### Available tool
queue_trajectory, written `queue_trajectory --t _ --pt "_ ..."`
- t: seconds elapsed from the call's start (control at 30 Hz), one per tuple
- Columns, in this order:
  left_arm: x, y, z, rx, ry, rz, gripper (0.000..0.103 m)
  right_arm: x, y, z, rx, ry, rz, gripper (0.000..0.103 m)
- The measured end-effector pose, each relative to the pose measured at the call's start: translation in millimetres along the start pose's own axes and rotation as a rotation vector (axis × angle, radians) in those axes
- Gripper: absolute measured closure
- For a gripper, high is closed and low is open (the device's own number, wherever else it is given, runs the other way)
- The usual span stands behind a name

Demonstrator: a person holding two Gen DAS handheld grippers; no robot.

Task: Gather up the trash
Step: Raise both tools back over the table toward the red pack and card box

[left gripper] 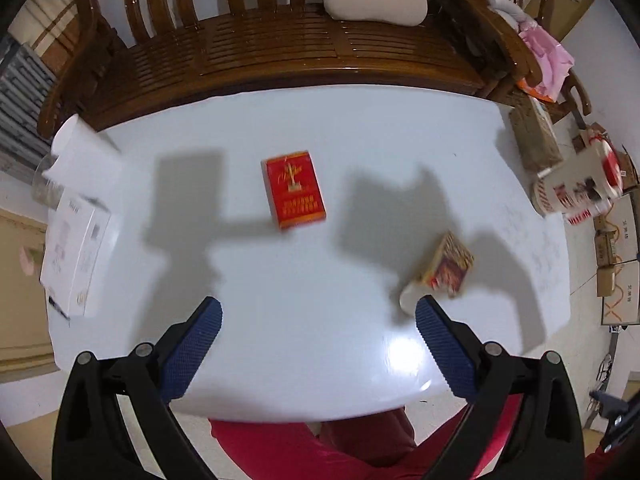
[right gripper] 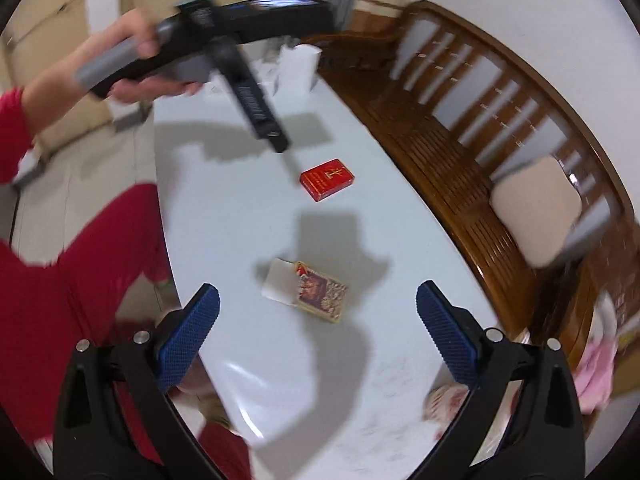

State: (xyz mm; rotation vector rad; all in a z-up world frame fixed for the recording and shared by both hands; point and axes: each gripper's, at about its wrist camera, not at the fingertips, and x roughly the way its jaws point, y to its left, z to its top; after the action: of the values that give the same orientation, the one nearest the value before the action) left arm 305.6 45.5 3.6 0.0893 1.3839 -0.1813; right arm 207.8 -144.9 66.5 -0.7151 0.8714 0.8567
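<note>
Both grippers, left point(left gripper: 318, 314) and right point(right gripper: 318, 300), are wide open and empty, so go down slowly over the open pack point(right gripper: 308, 294) in the middle of the table point(right gripper: 240, 220), then squeeze its long sides.

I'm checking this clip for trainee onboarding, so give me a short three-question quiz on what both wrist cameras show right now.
1. True or false: the flat red cardboard packet lies on the white table, gripped by nobody.
2. Multiple choice: the yellow patterned box with its white inner tray slid partly out lies A) on the wooden bench, B) on the white table ahead of the right gripper, C) between the left gripper's fingers.
3. Fill in: both the left gripper and the right gripper have jaws that are ____.

Key: 1 true; 2 B; 3 open.
</note>
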Motion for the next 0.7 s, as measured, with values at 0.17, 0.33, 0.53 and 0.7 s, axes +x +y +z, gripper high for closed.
queue_trajectory --t 0.17,0.33,0.53,0.7 --pt "29.9 3.7 30.8 -0.011 0.036 0.018 0.008 21.9 -12.9 13.0 -0.118 0.066 0.085 0.007" --pt "69.0 8.9 51.4 -0.023 0.090 0.018 0.008 62.4 -19.8 16.4 -0.192 0.142 0.140 0.007" --pt "113.3 14.6 67.1 -0.033 0.149 0.022 0.008 120.0 -10.2 9.3 -0.256 0.235 0.234 0.007" --pt "139.4 22.9 75.9 -0.053 0.174 0.018 0.008 161.8 0.4 -0.9 -0.331 0.348 0.256 0.007"
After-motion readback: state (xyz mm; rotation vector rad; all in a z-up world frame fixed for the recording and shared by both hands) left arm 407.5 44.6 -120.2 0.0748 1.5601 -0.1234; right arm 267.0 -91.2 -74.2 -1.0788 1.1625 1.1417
